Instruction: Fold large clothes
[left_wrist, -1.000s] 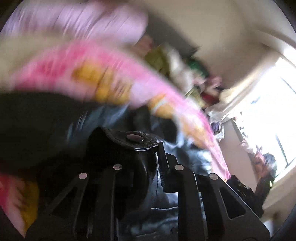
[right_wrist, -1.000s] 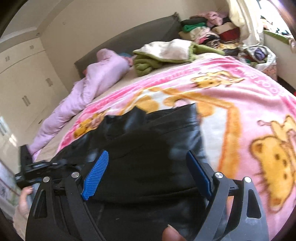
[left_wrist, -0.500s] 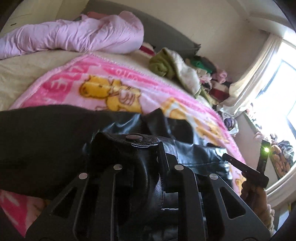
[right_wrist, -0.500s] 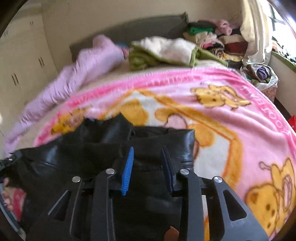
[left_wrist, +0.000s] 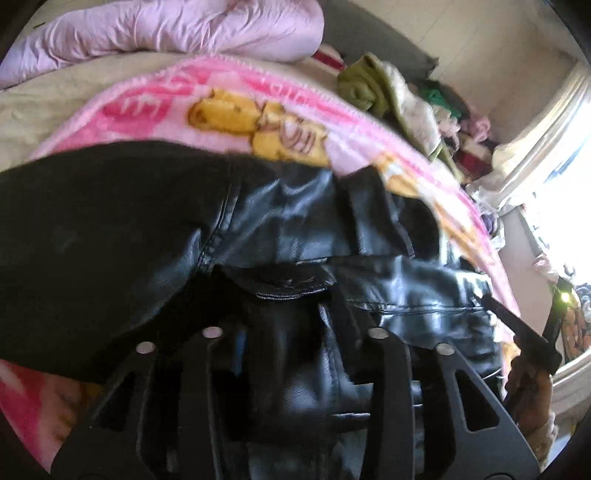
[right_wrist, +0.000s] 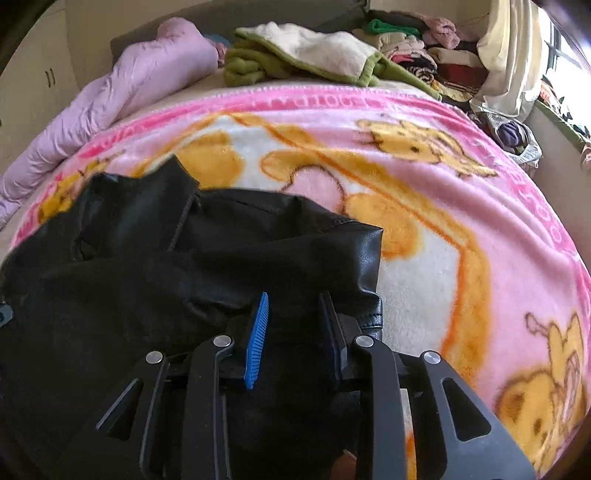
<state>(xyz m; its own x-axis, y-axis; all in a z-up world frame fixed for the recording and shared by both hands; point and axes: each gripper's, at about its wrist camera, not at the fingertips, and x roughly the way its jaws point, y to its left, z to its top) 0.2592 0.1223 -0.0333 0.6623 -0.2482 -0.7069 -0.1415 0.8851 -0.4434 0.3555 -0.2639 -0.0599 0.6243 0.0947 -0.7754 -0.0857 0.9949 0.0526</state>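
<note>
Lettering on pink blanket (right_wrist: 461, 192) border blurred, unreadable.

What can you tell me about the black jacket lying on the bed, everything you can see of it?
The black jacket looks like shiny leather or faux leather, with stitched seams and a flap. It lies crumpled and partly folded on the pink cartoon-bear blanket. The right gripper is closed on a fold near its edge. The left gripper, whose jaws have just been opening, has jacket bunched between its fingers; whether they press it is unclear.
</note>
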